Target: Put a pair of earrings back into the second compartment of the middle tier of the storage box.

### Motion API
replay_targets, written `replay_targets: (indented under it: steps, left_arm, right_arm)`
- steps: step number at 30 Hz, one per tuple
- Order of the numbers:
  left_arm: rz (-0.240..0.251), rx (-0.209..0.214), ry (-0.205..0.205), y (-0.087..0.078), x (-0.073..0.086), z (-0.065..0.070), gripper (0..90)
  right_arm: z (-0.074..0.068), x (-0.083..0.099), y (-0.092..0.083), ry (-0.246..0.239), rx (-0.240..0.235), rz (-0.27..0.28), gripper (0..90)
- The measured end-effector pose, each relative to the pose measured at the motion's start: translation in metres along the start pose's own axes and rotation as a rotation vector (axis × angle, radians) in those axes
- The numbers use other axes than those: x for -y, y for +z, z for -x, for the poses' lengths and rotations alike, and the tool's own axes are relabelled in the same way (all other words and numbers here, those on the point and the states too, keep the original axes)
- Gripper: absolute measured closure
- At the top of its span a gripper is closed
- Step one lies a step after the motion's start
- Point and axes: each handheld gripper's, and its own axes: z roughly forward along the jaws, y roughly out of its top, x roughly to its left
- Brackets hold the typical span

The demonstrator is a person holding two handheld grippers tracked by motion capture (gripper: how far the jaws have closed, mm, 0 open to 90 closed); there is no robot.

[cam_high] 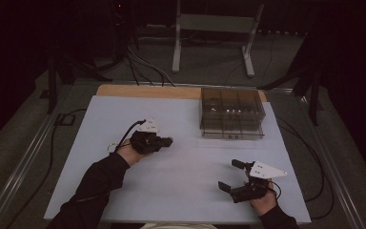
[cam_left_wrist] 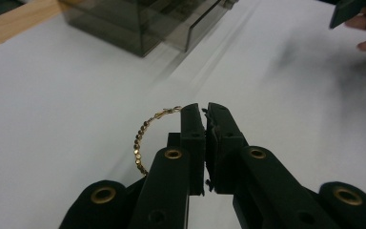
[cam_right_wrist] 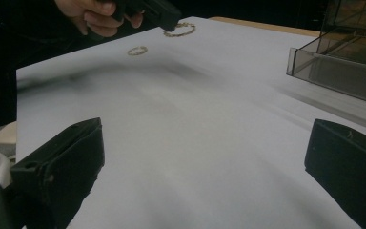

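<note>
- left tool (cam_left_wrist: 205, 109) is clamped shut on a gold bead chain (cam_left_wrist: 140, 140), which loops out to the left of its jaws above the white counter (cam_left_wrist: 66, 119).
- right tool (cam_right_wrist: 205, 157) rests with its jaws spread wide and nothing between them, near the counter's front edge.
- a small gold ring (cam_right_wrist: 137, 50) lies on the counter near the left hand (cam_right_wrist: 97, 16).
- smoky clear drawer box (cam_high: 232, 113) stands at the counter's far right, well apart from both tools.
</note>
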Motion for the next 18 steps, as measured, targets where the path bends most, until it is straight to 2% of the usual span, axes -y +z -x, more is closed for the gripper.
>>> replay_targets:
  steps: [12, 18]
  left_arm:
    - [0.013, 0.067, 0.025, 0.023, -0.025, 0.009, 87.6]
    - [0.036, 0.09, 0.019, 0.033, -0.034, 0.011, 87.6]
  right_arm:
    - [-0.001, 0.0, 0.0, -0.003, 0.001, -0.005, 0.0]
    - [-0.001, 0.0, 0.0, -0.005, 0.004, -0.01, 0.0]
